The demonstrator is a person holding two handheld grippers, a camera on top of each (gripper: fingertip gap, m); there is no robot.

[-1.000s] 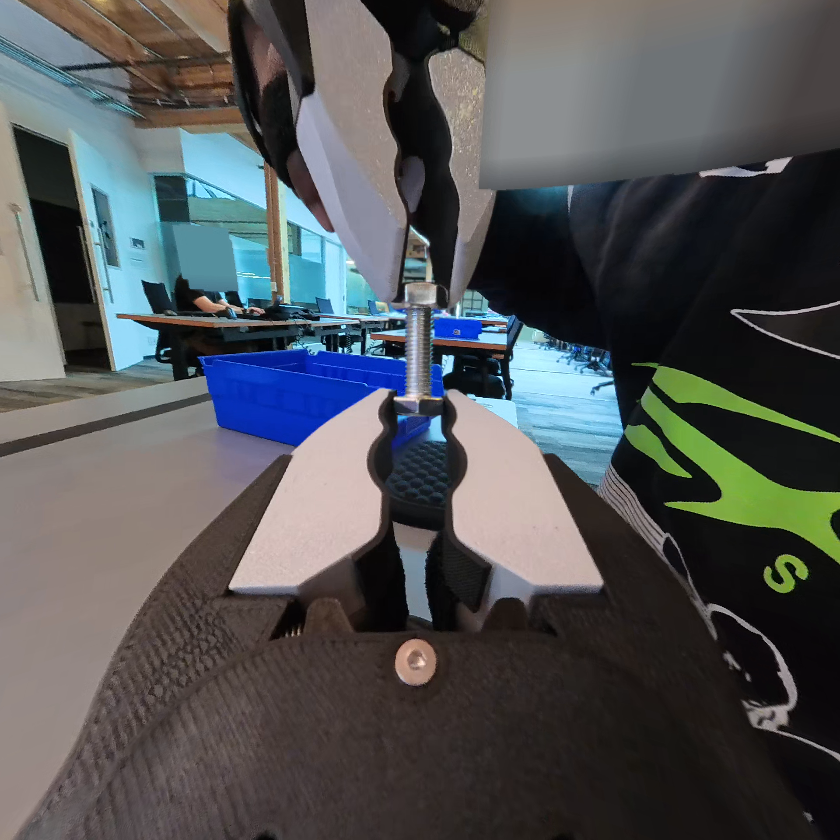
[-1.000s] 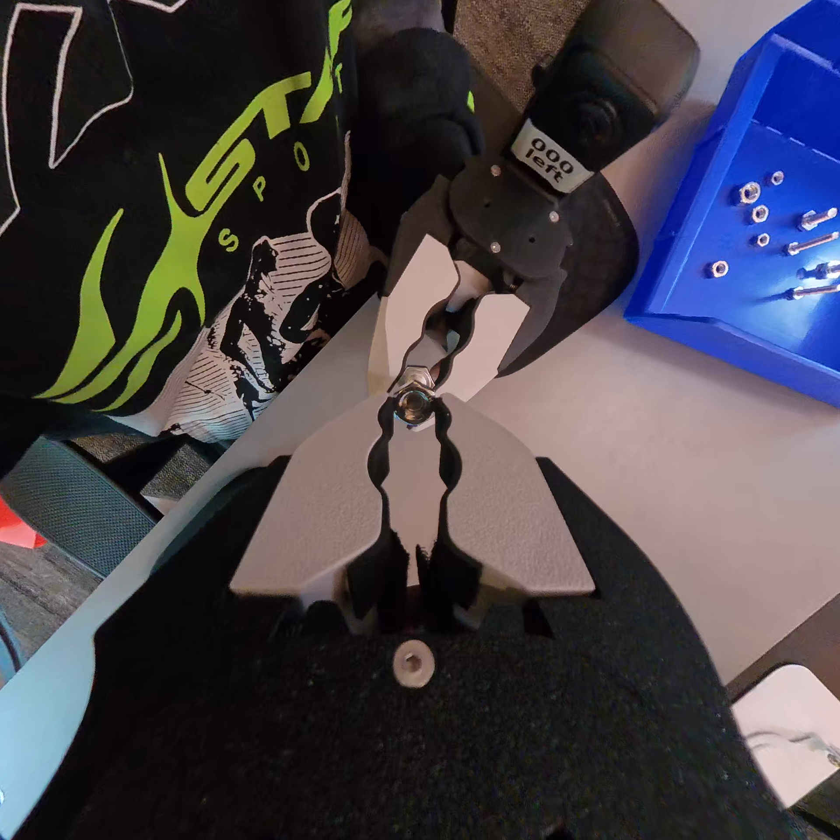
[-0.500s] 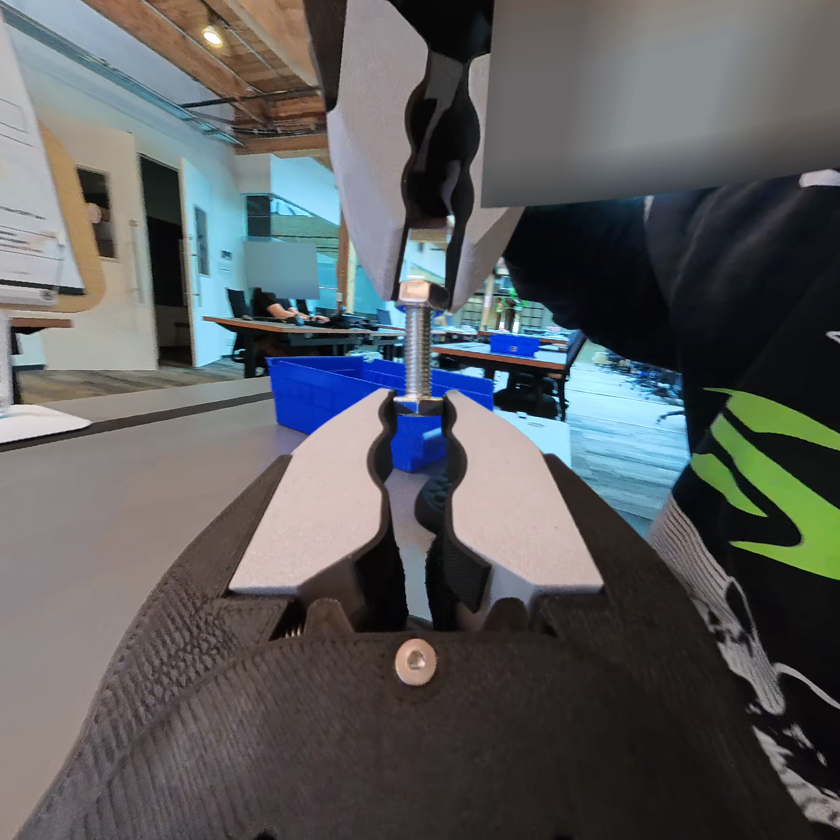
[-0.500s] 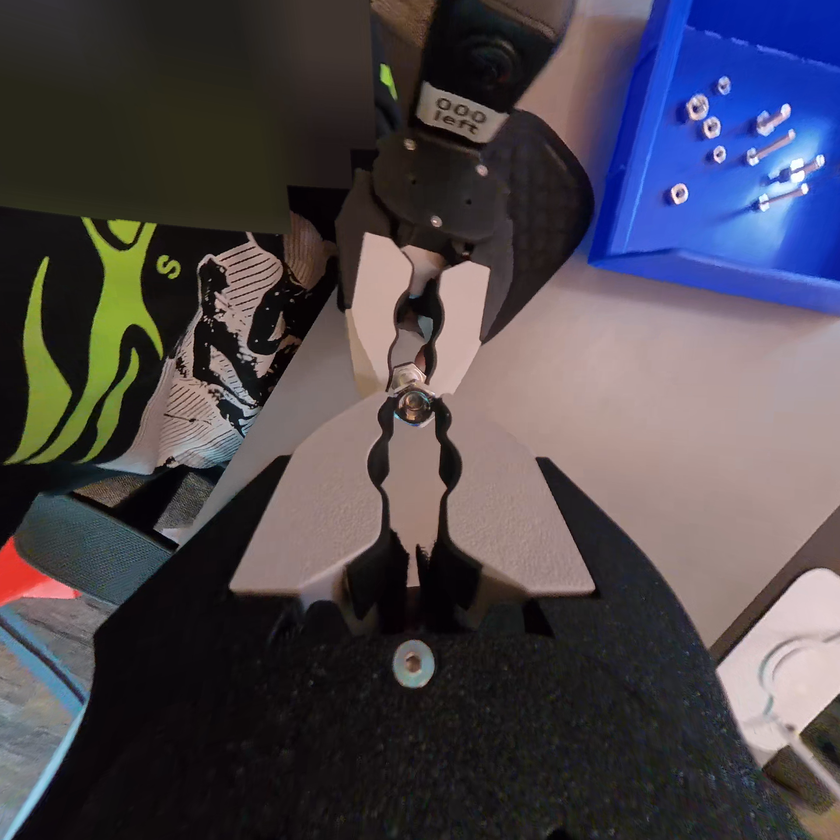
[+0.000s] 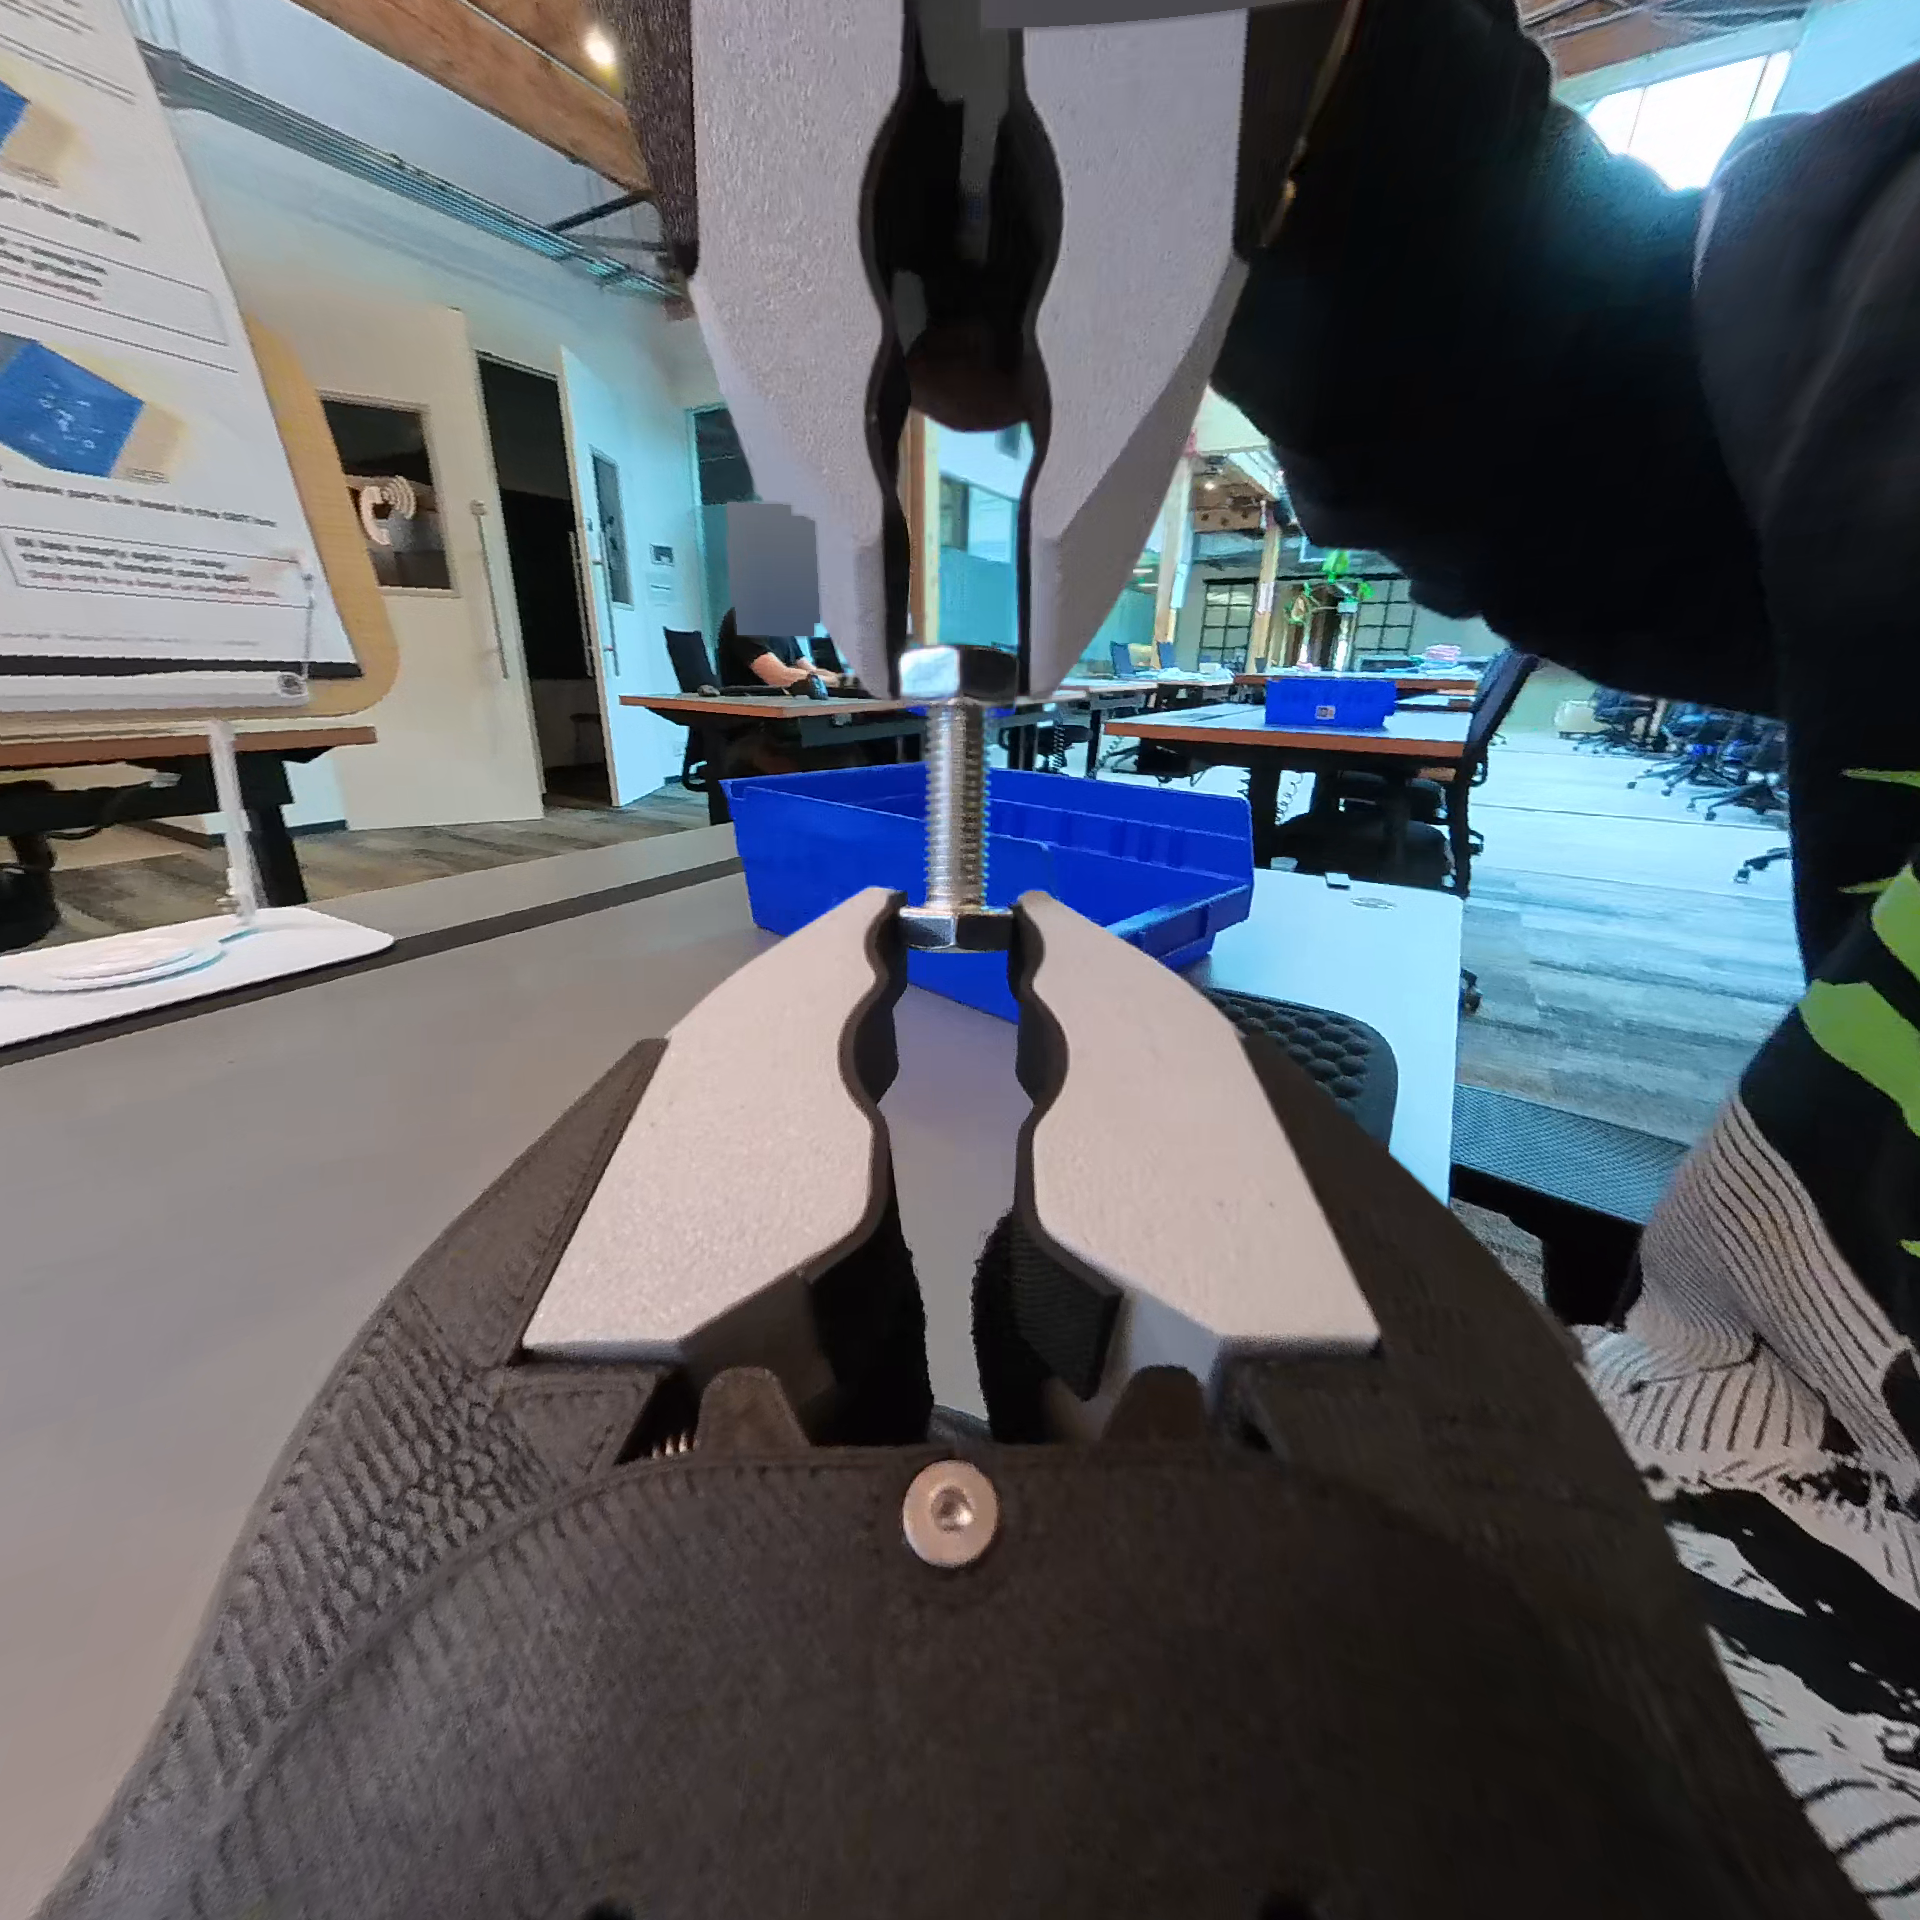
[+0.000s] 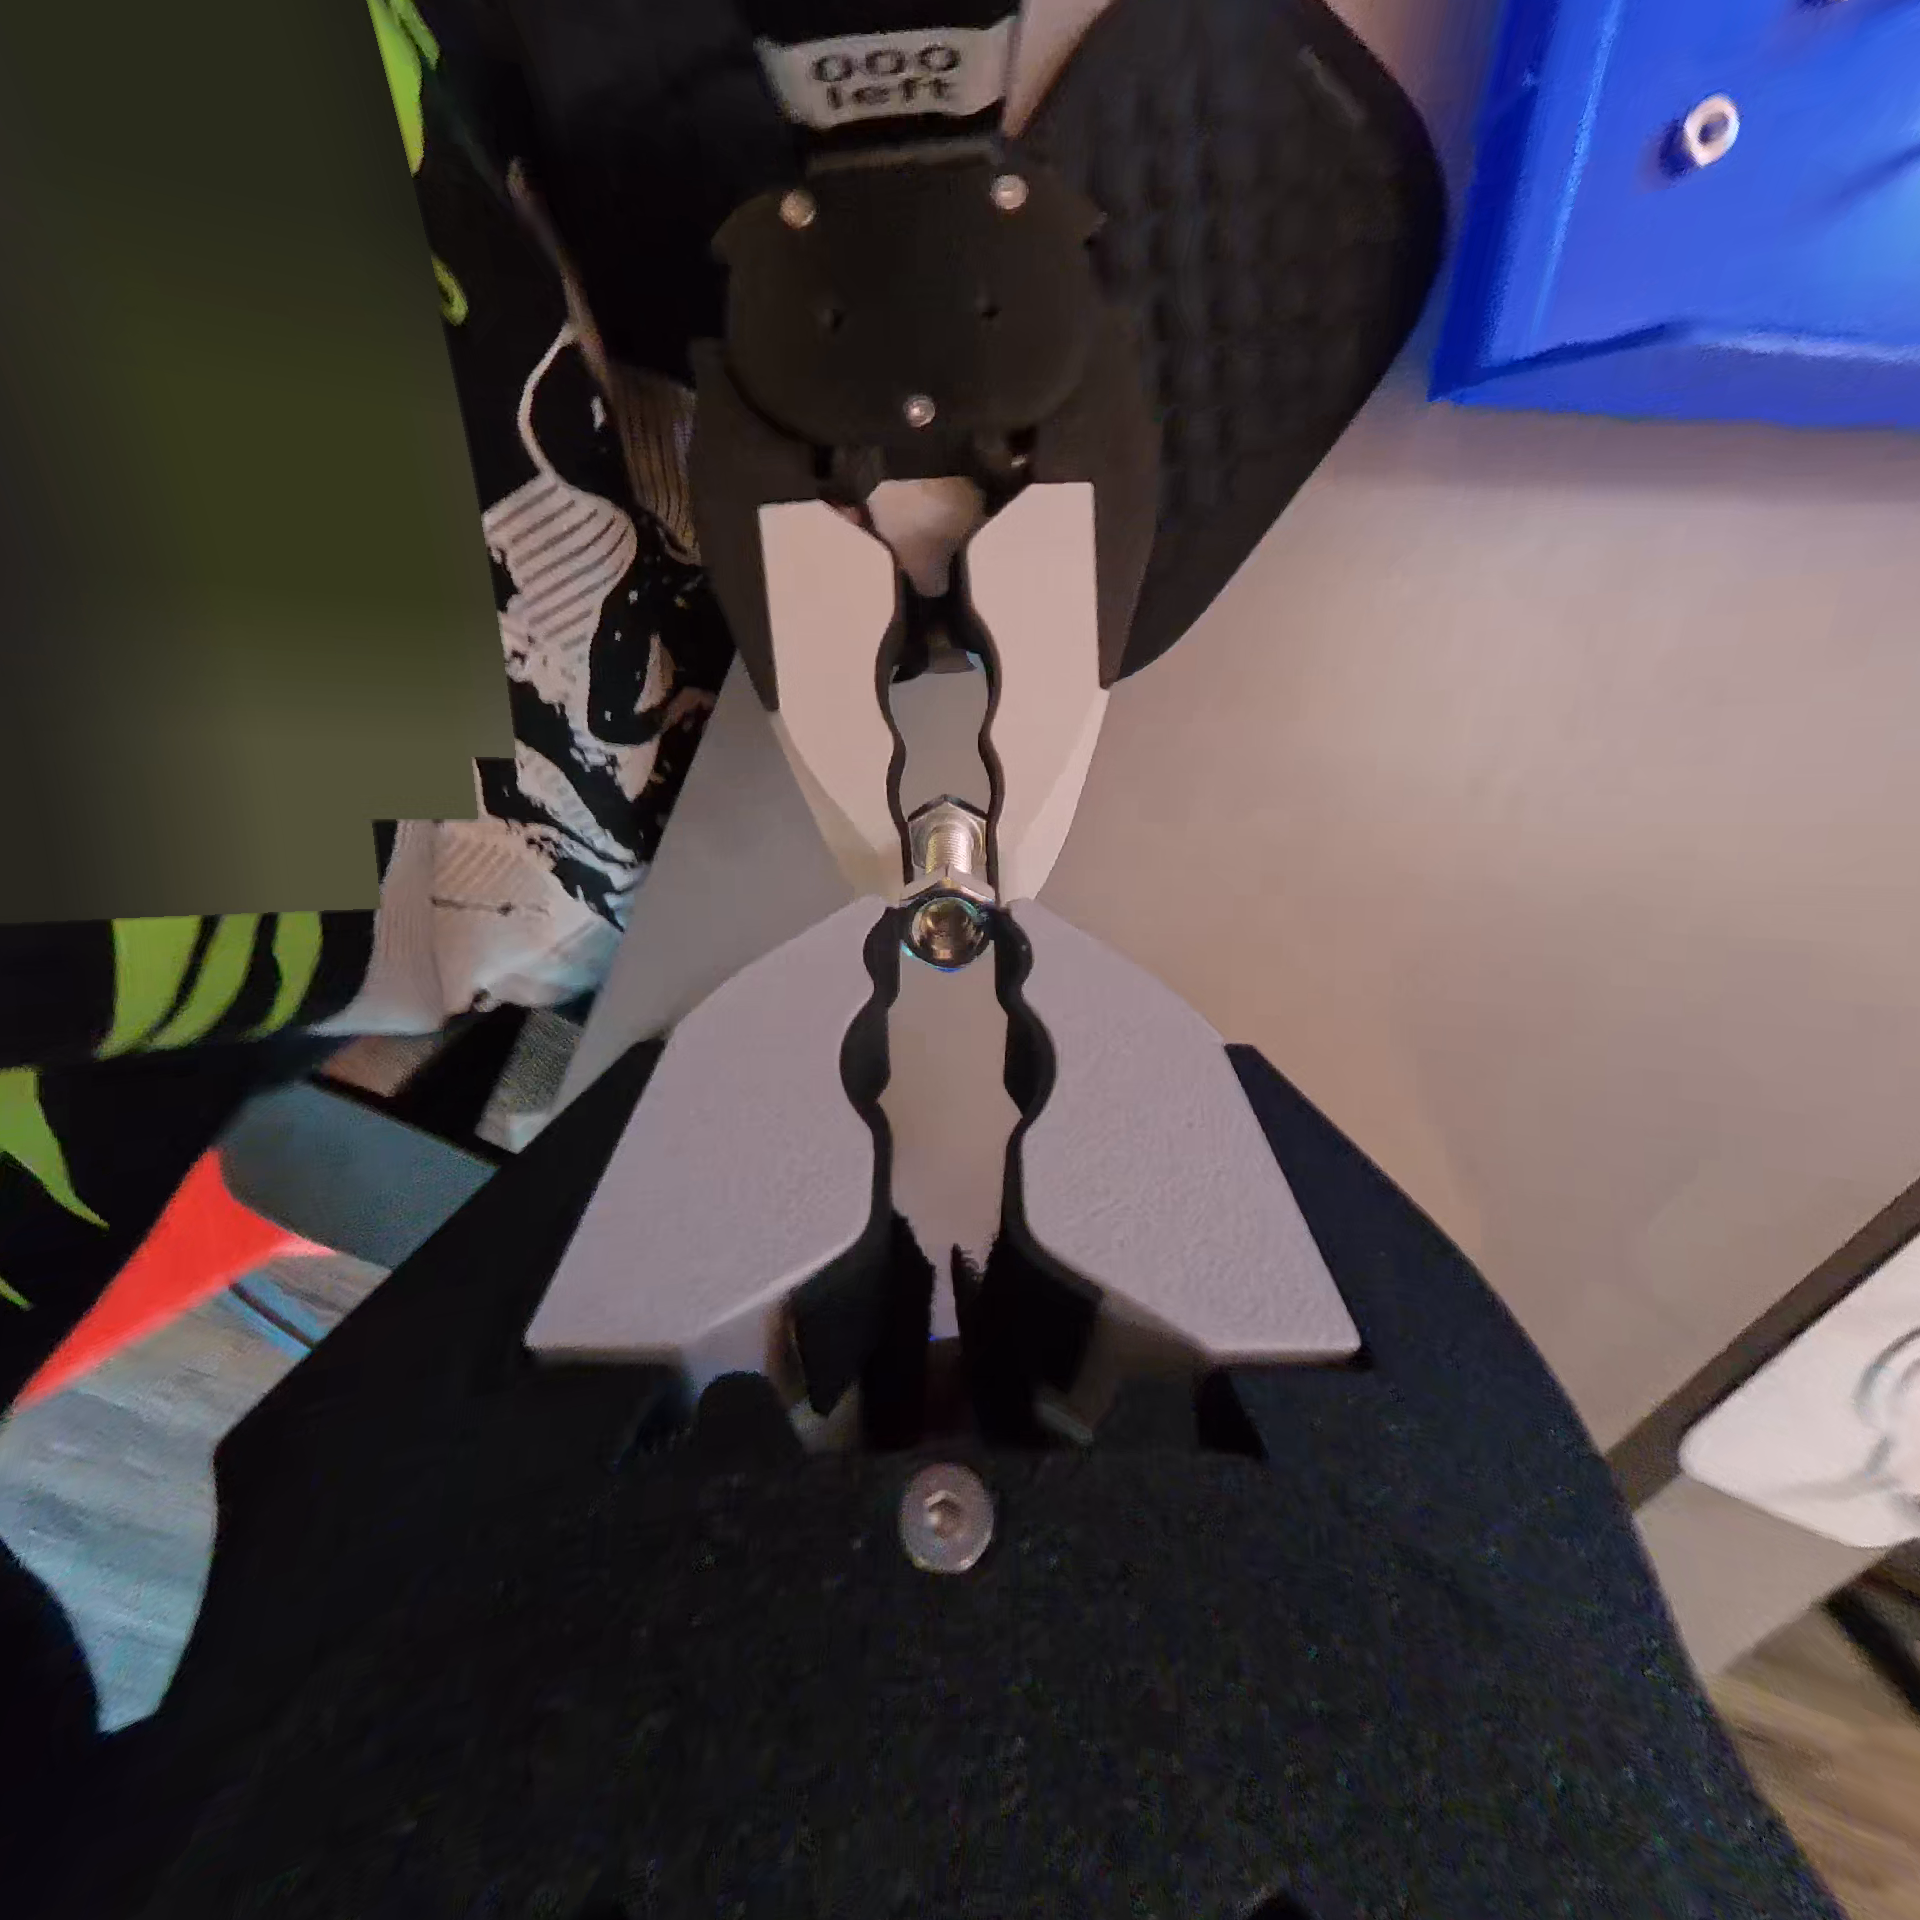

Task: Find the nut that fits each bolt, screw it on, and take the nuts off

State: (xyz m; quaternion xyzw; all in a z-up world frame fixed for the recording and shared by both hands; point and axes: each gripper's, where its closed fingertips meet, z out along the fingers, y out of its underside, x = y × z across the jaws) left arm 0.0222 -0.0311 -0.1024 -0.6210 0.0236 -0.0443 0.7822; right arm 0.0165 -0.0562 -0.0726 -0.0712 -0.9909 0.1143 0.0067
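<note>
A silver bolt (image 5: 956, 800) stands upright between my two grippers, above the grey table (image 5: 312, 1091). My left gripper (image 5: 954, 923) is shut on the bolt's hex head at its lower end. My right gripper (image 5: 956, 670) comes down from above and is shut on a silver hex nut (image 5: 935, 670) at the bolt's top end. In the right wrist view the nut (image 6: 943, 928) sits between my right fingertips, with the bolt's end showing through its hole. There my left gripper (image 6: 945, 831) points straight at me from the top and holds the head below.
A blue bin (image 5: 1091, 852) stands on the table behind the bolt; in the right wrist view the bin (image 6: 1662, 260) holds a loose nut (image 6: 1709, 130). A sign on a white base (image 5: 187, 956) stands at the left. A person's dark sleeve and shirt (image 5: 1766, 520) fill the right. Less than 4 cm separates the two grippers' tips.
The two grippers have turned against each other about the bolt's axis. In the right wrist view the left gripper swung from slanting in at the upper right to straight ahead. Both grasps have held.
</note>
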